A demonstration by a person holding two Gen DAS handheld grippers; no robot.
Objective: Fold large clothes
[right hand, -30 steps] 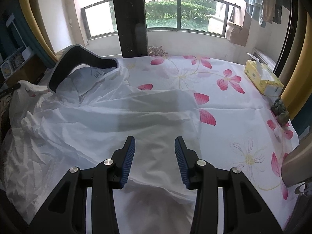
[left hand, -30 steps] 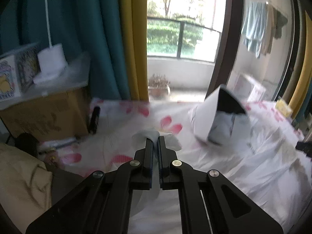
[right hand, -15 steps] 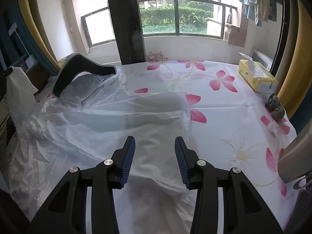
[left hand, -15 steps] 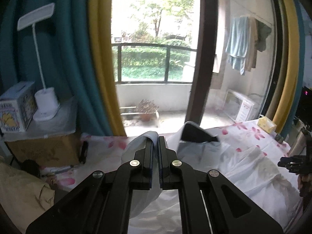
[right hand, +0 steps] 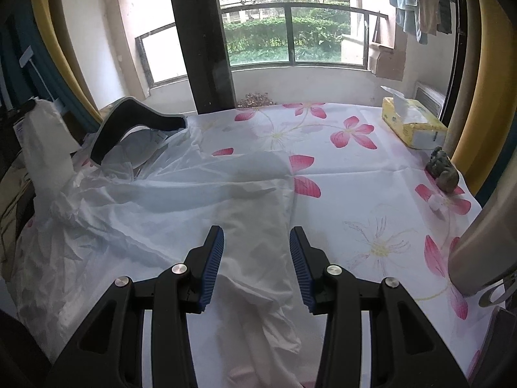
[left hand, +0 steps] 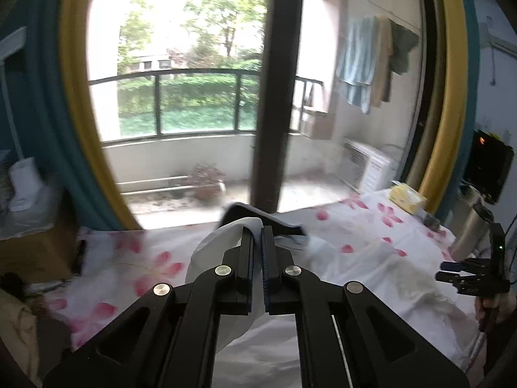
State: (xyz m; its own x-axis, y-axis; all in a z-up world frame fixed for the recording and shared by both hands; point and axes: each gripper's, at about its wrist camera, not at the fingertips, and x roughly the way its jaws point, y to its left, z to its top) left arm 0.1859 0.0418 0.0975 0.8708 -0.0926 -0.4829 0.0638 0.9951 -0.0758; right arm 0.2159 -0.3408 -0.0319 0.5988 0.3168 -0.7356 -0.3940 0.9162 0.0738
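1. Left wrist view: left tool [left hand: 257, 242] was clamped tight on a fold of the white garment [left hand: 223, 258], the cloth lifted off the surface and hanging down beside the fingers.
2. Same view blurred at the edges; the garment's dark collar [left hand: 255, 216] sat just beyond the fingertips, possibly raised with the fold.
3. Right wrist view: right tool [right hand: 257, 262] stood partly open, nothing between its blue pads [right hand: 213, 268], above the garment's lower part.
4. White garment [right hand: 161, 213] lay spread and crumpled over the left half of the flowered sheet [right hand: 371, 194], collar [right hand: 129, 126] toward the window.
5. Yellow tissue box [right hand: 413, 126] rested at the sheet's far right corner, well apart from the garment.
6. Right tool [left hand: 468, 274] also showed at the left view's right edge.
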